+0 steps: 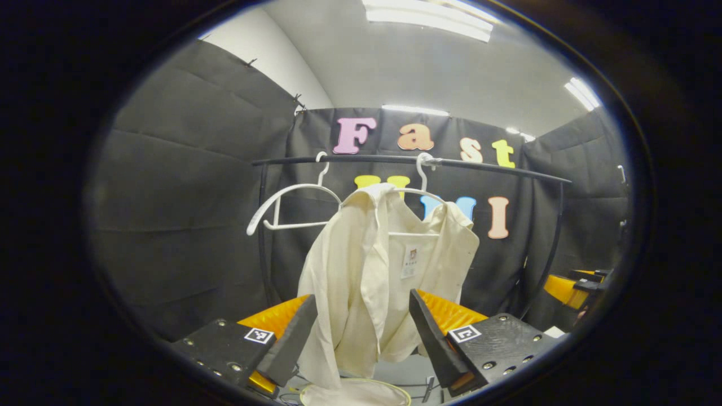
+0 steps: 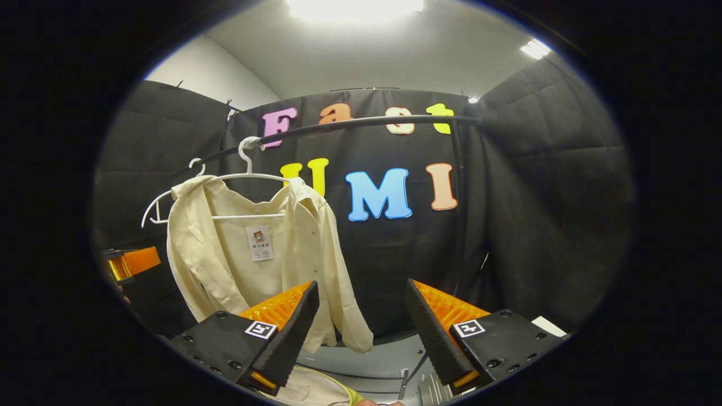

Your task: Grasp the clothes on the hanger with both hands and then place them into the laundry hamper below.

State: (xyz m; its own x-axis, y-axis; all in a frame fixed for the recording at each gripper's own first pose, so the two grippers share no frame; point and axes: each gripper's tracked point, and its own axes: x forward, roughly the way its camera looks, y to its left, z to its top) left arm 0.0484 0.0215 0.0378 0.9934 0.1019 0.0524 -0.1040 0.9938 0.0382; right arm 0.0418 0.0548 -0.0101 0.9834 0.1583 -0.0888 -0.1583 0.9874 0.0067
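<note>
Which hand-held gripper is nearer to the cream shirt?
Left. The left hand-held gripper faces the cream shirt with open fingers framing it; the right hand-held gripper is off to its side, farther away.

In the left gripper view the shirt (image 1: 378, 270) hangs on a hanger (image 1: 424, 186) hooked over the rail (image 1: 406, 161), with a second hanger (image 1: 293, 206) on the same rail at its ten o'clock. The hamper (image 1: 355, 393) lies below, at six o'clock. The left gripper (image 1: 364, 332) sits in front of the shirt (fingers either side of it, apart from it). The right gripper (image 2: 361, 330) has the shirt at its ten o'clock.
</note>
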